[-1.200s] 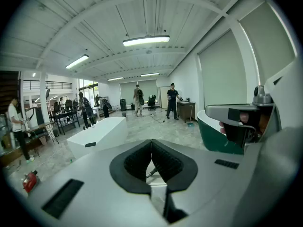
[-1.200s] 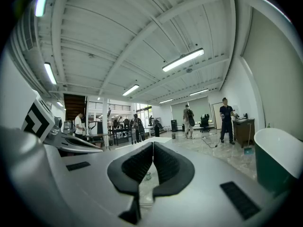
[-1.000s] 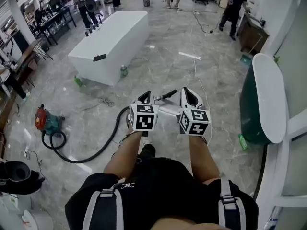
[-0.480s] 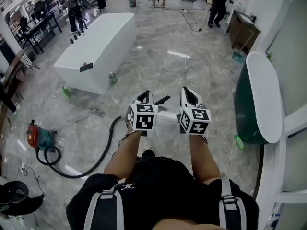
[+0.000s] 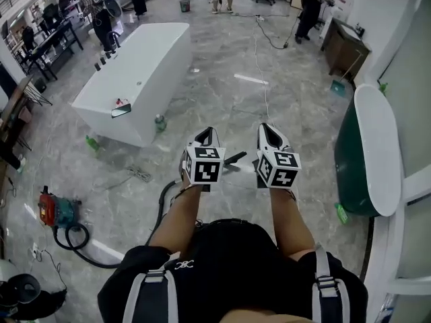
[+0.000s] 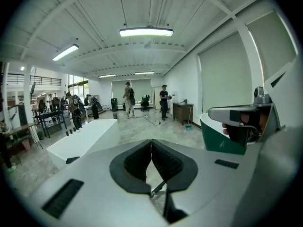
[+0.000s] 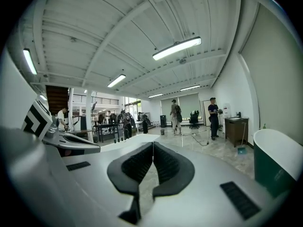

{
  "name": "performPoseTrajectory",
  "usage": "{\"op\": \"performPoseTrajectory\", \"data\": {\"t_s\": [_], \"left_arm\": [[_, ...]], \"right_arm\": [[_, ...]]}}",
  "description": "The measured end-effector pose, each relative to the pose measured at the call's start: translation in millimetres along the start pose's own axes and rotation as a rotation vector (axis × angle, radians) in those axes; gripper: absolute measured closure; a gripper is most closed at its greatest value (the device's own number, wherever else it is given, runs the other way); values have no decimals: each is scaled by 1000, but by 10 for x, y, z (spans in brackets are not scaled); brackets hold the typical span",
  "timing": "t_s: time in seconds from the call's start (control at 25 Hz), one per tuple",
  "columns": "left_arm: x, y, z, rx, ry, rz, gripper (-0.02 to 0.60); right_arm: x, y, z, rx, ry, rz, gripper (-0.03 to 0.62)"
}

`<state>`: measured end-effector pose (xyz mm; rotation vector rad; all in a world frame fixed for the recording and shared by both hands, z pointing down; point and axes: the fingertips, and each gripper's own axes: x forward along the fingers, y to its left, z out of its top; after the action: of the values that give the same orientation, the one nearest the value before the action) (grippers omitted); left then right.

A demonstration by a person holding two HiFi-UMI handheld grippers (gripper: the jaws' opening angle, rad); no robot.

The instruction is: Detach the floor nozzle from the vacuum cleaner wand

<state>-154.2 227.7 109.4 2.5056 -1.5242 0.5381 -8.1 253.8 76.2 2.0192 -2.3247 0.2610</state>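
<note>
A person looks down at a grey marble floor (image 5: 222, 93), holding two grippers out in front, side by side. A long white counter (image 5: 145, 66) stands on the floor ahead and to the left. Nearer the person than the counter, the left gripper (image 5: 207, 134) has its jaws pressed together, tips touching, pinching nothing. The right gripper (image 5: 267, 129), farther right of the counter, is pressed together the same way. A dark piece of the vacuum wand (image 5: 234, 159) shows between the two grippers, lower than both. The floor nozzle cannot be made out. A black hose (image 5: 163, 200) curves across the floor from under the left forearm to a red vacuum cleaner (image 5: 52, 210), on the near side of the counter, well apart from it. A green tub (image 5: 350, 147) with a white rim stands far right of the counter.
</note>
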Motion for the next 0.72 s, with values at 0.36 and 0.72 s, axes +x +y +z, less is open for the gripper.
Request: {"op": "performPoseTrajectory", "data": {"t_s": [0.36, 0.72], "left_arm": [[796, 460, 62, -3, 35, -50, 571], [1312, 561, 50, -8, 76, -54, 571]], "right_arm": [[916, 0, -81, -1, 54, -33, 579], [1426, -264, -127, 23, 78, -40, 579]]}}
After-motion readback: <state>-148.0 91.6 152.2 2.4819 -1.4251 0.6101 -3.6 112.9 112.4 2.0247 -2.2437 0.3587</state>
